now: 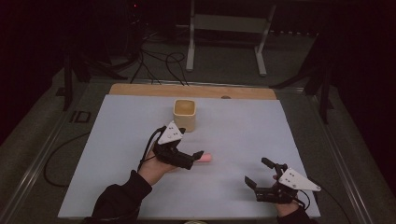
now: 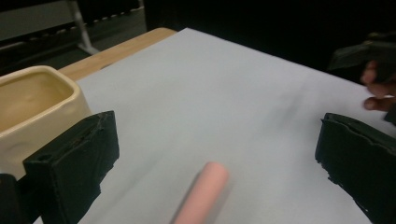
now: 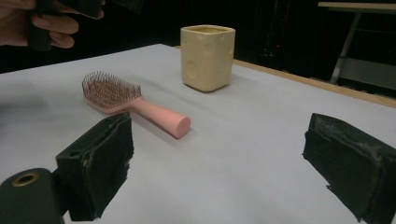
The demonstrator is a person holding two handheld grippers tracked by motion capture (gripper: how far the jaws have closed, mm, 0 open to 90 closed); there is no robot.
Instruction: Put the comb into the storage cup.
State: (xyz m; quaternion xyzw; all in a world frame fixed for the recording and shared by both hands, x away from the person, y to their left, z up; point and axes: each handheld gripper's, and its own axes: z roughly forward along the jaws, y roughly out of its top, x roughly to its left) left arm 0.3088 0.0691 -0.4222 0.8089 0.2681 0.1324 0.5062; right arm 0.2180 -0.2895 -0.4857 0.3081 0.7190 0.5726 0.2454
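Two tools on the go here, both with jaws wide apart and nothing between them. Left tool (image 1: pixel 198 156) hangs right over a pink brush (image 3: pixel 133 103) lying flat on the white sheet covering the desk (image 1: pixel 233 93), roughly mid-sheet. In the left gripper view the brush handle pokes up between the jaws without touching either one. Just behind the left tool sits a cream cup (image 1: pixel 184 114), upright, squarish, near the far side of the sheet and close to the brush but apart from it. From the right gripper view you can see the bristles facing up and the handle pointing toward that camera. Right tool (image 1: pixel 257 171) hovers over the near right part of the sheet, well apart from the brush and cup, aimed toward them.
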